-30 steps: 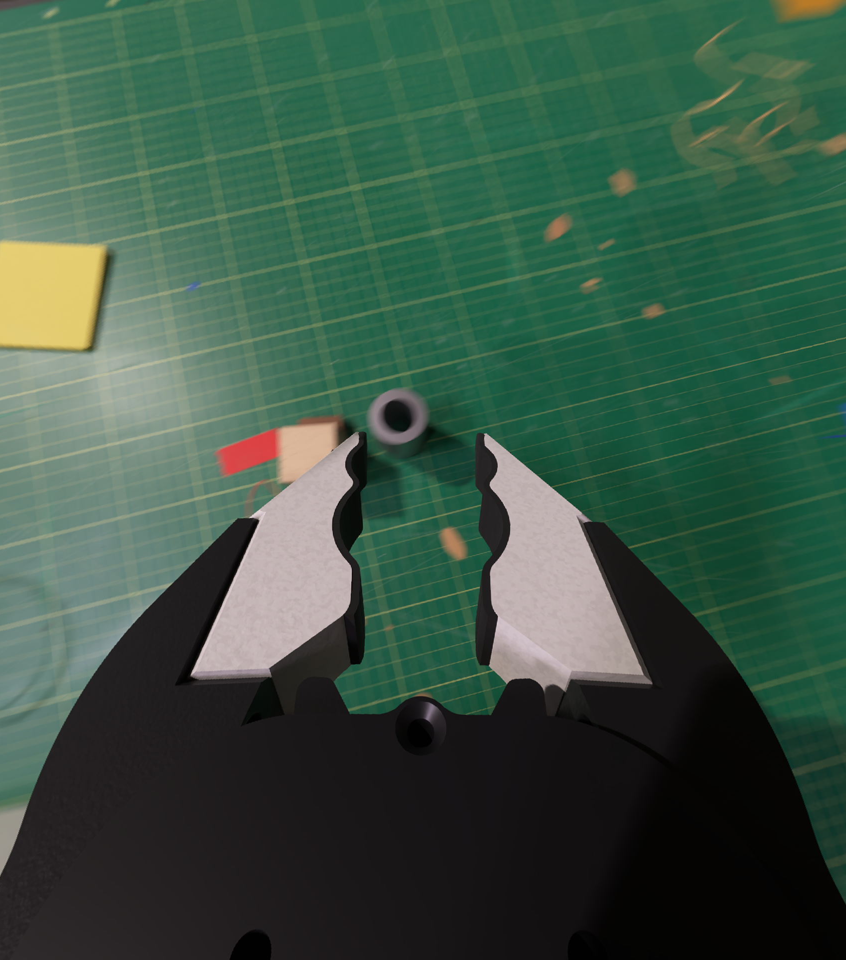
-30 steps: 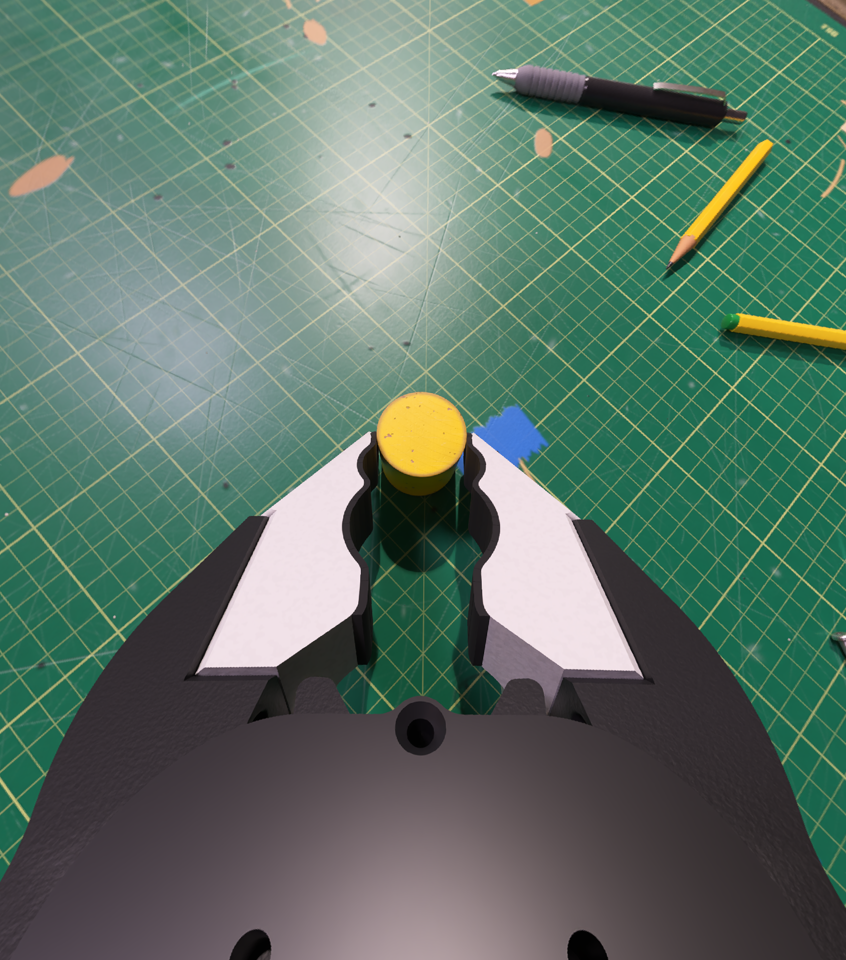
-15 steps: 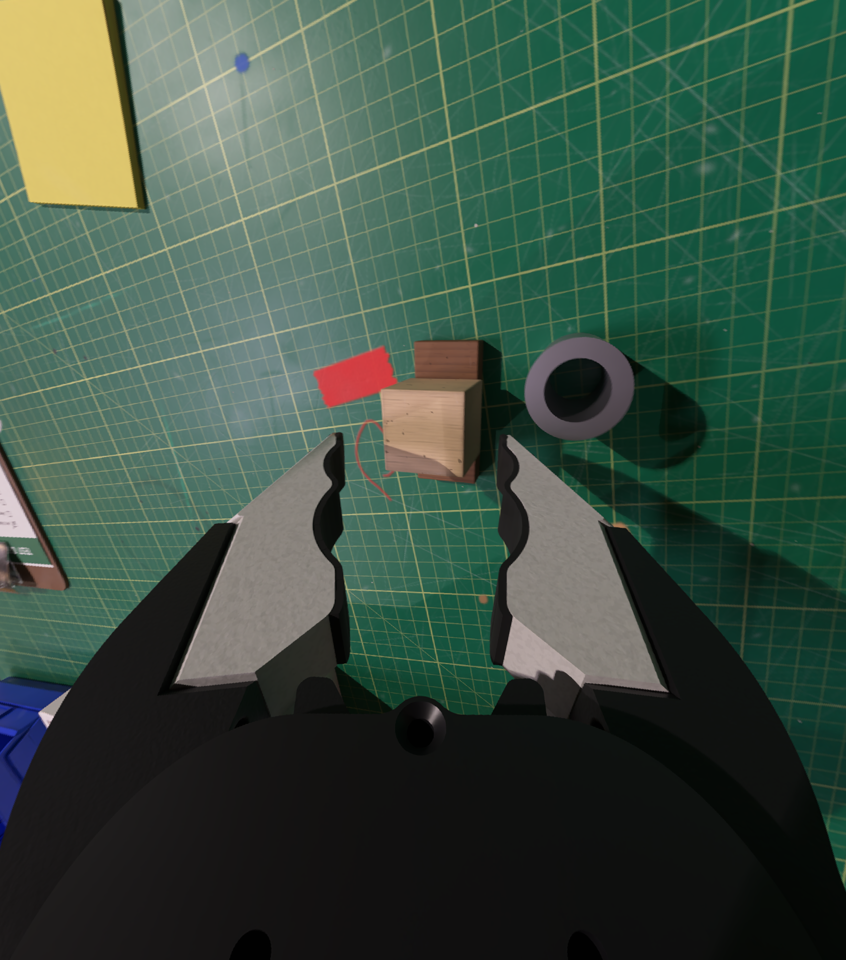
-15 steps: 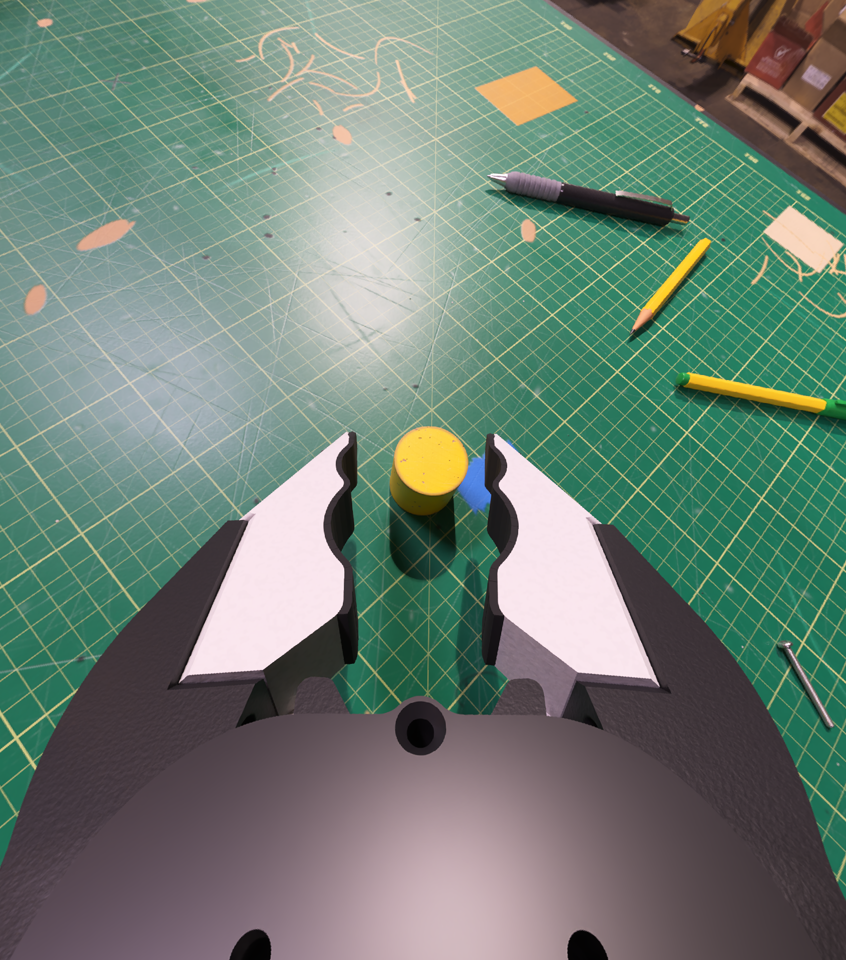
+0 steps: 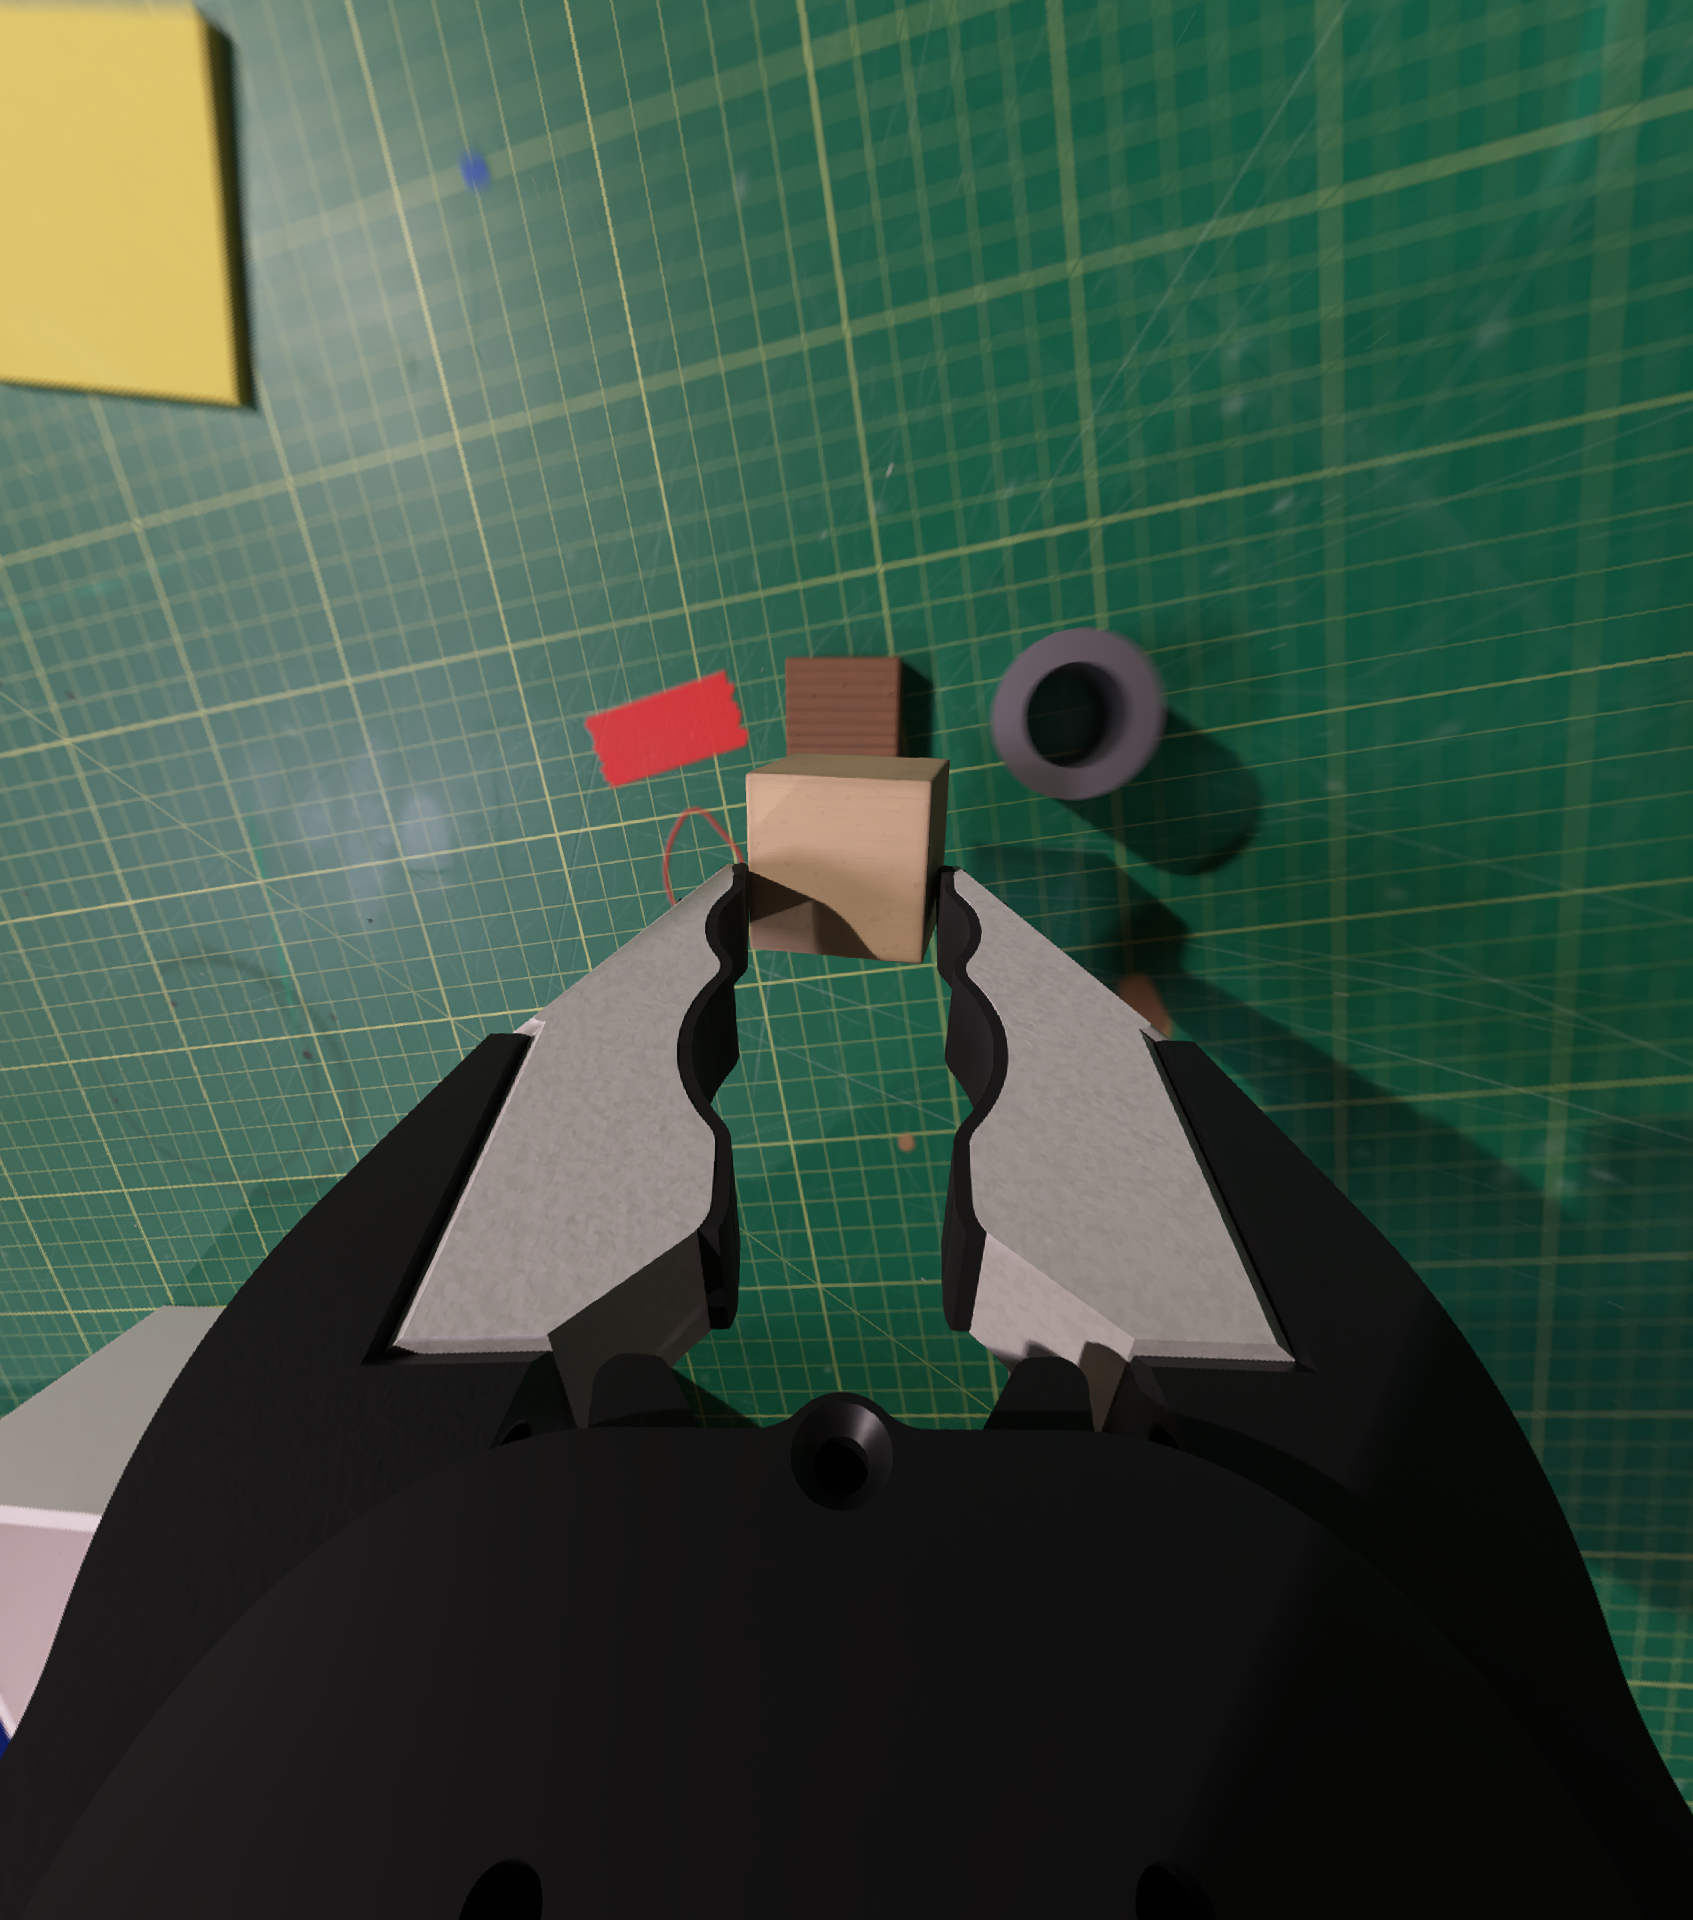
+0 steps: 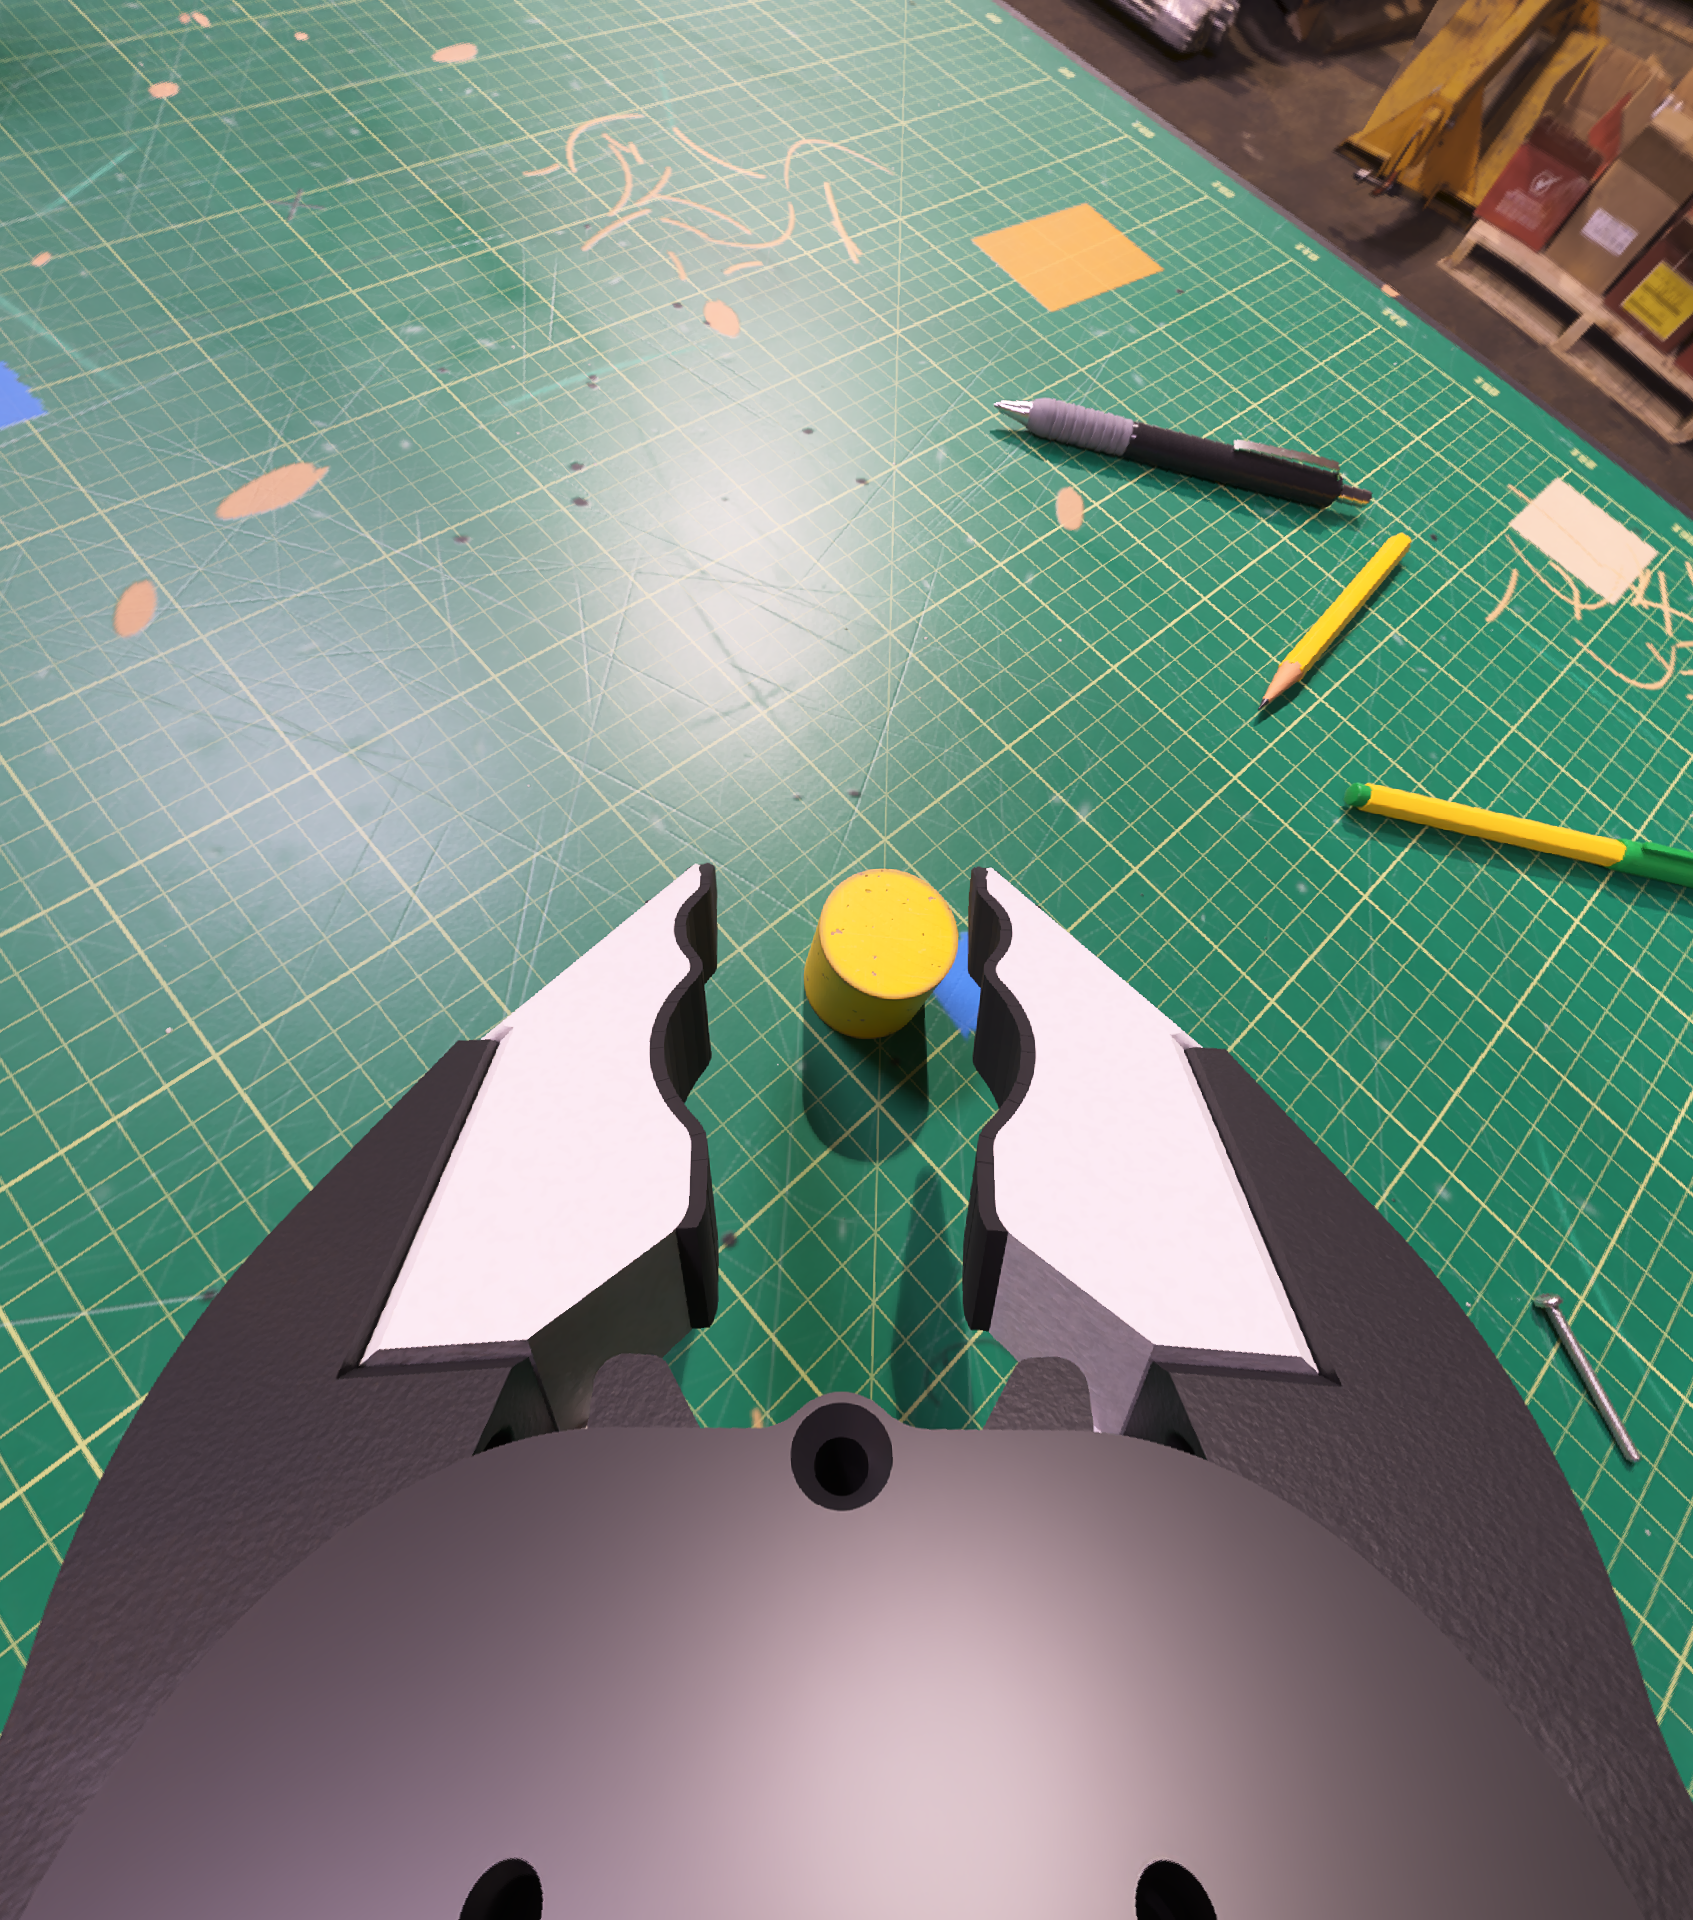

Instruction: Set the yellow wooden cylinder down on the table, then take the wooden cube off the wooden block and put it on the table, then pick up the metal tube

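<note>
This is a workshop or warehouse bench. The counter (image 6: 468,727) is covered by a green cutting mat with a yellow grid, scratched and scored all over. Wood shavings (image 6: 707,197) curl at the upper middle of the right wrist view, and pale chips lie scattered on the mat. A black pen (image 6: 1185,452), a yellow pencil (image 6: 1341,618) and a yellow-green marker (image 6: 1559,842) lie at the right, with a loose nail (image 6: 1590,1382) lower down. Beyond the mat's edge, at the upper right, cardboard boxes (image 6: 1652,208) stand stacked on a pallet beside yellow metal equipment (image 6: 1444,94).
</note>
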### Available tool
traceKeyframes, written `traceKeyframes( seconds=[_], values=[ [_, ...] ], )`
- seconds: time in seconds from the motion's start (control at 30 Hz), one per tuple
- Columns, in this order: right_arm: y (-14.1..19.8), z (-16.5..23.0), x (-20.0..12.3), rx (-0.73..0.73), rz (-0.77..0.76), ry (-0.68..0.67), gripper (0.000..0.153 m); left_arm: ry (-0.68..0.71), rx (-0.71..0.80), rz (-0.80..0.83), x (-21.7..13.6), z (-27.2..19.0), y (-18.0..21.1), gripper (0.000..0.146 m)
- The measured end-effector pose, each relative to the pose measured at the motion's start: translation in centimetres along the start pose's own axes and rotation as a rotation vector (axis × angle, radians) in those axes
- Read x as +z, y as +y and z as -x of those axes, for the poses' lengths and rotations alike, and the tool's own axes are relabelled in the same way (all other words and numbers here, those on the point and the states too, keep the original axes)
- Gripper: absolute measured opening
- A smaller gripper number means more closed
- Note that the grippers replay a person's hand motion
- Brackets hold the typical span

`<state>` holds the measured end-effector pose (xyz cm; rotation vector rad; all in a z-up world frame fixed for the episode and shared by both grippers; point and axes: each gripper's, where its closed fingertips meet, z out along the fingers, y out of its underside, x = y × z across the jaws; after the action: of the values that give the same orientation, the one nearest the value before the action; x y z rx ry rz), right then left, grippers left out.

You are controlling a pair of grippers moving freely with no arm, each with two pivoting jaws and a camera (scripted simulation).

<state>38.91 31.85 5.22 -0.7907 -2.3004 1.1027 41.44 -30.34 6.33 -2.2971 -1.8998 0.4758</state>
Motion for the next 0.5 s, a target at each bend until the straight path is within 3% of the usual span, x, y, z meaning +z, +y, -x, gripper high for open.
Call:
traceKeyframes(
  seconds=[0.13, 0.27, 0.37, 0.5],
  values=[
    [0.0, 0.0, 0.0, -0.006, -0.006, 0.003, 0.048, 0.125, -0.005, -0.23, -7.4, -4.1, -2.8, 0.036],
    [0.0, 0.5, 0.2, -0.038, 0.003, 0.001, 0.048, 0.293, 0.167, -0.374, -12.9, -15.9, -6.3, 0.036],
    [0.2, 0.8, 0.2, -0.077, 0.022, 0.014, 0.048, 0.439, 0.287, -0.35, -12.1, -26.6, -7.6, 0.036],
    [0.4, 0.9, 0.0, -0.11, 0.029, 0.036, 0.048, 0.398, 0.431, -0.251, -6.5, -35.6, -8.9, 0.036]
  ],
)
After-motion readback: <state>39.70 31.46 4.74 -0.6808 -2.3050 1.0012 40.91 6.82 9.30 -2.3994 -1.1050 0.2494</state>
